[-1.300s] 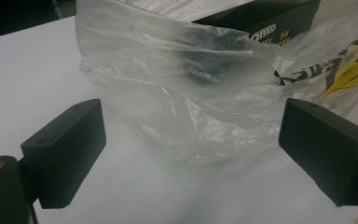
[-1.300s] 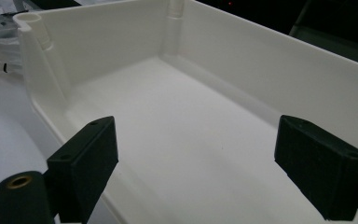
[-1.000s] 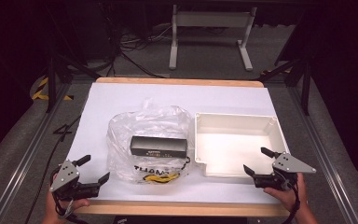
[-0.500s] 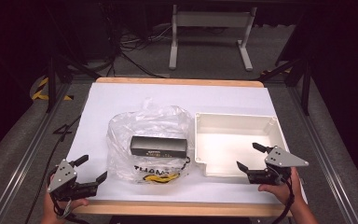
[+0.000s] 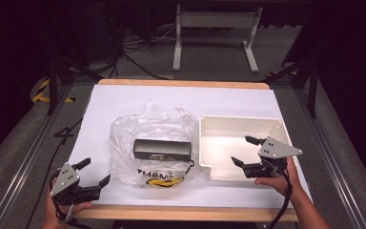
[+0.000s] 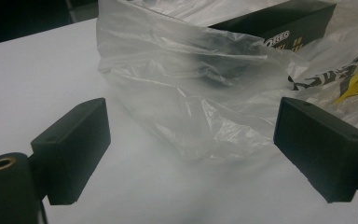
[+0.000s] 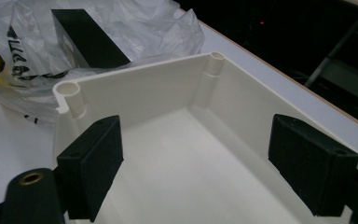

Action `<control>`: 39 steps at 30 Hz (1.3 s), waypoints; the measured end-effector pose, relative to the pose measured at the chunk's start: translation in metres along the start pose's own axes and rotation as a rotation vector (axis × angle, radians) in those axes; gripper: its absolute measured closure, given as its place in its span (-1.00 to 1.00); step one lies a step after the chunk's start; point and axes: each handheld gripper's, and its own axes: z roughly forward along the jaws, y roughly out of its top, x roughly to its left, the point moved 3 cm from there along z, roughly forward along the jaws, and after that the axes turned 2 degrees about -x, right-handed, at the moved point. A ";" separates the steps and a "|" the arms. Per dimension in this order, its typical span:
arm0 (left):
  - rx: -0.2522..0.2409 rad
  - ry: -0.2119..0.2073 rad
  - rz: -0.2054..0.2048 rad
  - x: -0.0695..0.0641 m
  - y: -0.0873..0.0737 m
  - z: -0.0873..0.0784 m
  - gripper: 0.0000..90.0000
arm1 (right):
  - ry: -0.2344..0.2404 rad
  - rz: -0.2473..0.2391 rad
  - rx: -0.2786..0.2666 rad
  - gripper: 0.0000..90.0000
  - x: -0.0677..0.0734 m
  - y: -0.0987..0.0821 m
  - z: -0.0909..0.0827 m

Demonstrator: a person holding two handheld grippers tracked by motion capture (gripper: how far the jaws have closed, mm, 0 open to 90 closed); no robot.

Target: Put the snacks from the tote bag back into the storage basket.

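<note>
Crinkled clear bag (image 5: 147, 143) holding the black box (image 5: 162, 149) lies just ahead of the left tool (image 5: 91, 172), open and empty, while the right tool (image 5: 248, 151), jaws just narrowing on nothing, hangs over the cream tray (image 5: 209, 138); I judge this the approach, with gripping the bag next.

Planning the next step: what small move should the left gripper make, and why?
Probably ease the left gripper forward to the plastic bag: its jaws stand open and empty just short of the bag's near edge, with the black box inside.
</note>
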 end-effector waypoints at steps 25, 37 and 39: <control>-0.002 -0.009 0.006 -0.002 0.000 -0.004 -0.72 | 0.234 -0.111 0.068 -0.50 0.003 0.064 0.085; -0.008 -0.012 0.003 -0.002 -0.001 -0.005 -0.72 | 0.299 -0.157 0.136 -0.49 0.020 0.082 0.117; -0.006 -0.014 0.007 -0.002 -0.001 -0.005 -0.72 | 0.310 -0.170 0.154 -0.48 0.024 0.083 0.124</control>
